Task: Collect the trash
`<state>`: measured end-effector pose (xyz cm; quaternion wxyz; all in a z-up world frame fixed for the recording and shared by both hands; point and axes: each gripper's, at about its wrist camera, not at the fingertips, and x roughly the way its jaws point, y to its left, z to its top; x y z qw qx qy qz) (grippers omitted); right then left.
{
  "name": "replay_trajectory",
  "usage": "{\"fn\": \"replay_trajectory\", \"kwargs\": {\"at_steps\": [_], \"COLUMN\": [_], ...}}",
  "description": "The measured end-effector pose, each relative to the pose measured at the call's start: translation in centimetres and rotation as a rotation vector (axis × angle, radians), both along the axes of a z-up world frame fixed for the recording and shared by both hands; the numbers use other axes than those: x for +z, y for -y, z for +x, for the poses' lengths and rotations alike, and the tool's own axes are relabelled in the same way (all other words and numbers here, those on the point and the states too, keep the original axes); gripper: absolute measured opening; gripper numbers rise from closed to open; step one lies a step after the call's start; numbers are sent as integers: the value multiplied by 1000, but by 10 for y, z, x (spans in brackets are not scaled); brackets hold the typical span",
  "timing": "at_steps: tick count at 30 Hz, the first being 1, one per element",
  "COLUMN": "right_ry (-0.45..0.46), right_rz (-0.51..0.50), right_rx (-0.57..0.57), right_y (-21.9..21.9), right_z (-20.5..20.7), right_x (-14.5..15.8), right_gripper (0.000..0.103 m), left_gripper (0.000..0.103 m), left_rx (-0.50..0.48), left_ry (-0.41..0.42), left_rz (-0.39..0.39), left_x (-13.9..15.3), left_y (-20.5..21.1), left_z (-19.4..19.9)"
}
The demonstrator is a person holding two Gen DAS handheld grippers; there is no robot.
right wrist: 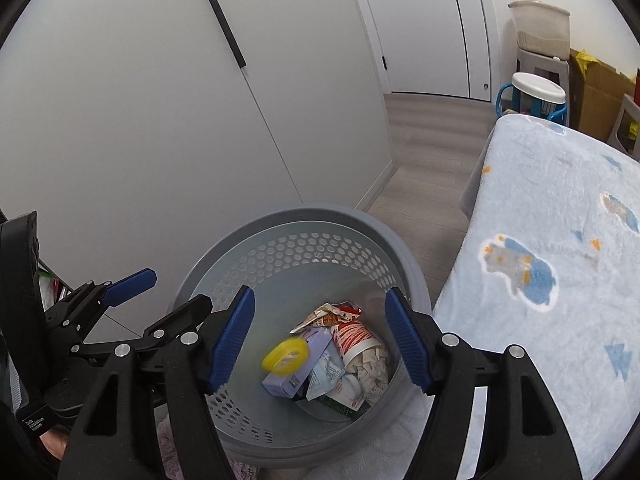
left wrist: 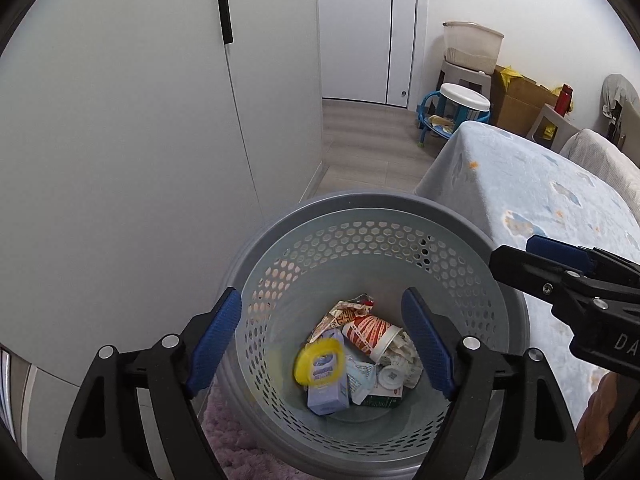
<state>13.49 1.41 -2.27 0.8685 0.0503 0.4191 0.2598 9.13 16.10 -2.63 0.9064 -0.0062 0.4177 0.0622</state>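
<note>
Grey bin [left wrist: 400, 208] holds a yellow lid [left wrist: 318, 366], cup [left wrist: 368, 334], wrappers.

Two hand-held black grippers

Blue ribbed pads [left wrist: 218, 336] are fitted inside the black fingers; silver screws [left wrist: 471, 343] are set behind them.

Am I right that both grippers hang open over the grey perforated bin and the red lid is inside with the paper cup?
Not quite: the lid is yellow, as the left wrist view shows. Otherwise yes: left gripper and right gripper hang open over the grey perforated bin, which holds the paper cup.
</note>
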Motion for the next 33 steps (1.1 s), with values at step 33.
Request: {"fn": "replay_trajectory", "kwargs": {"at_steps": [33], "right_ry": [-2], "right_rz": [4], "right_rx": [-13], "right_y": [7], "right_z": [-2], "right_x": [1], "right_gripper": [72], "left_gripper": [81], "left_rx": [13], "left_ry": [15], "left_rz": [31], "left_x": [6], "left_y": [3], "left_z": [-4]}}
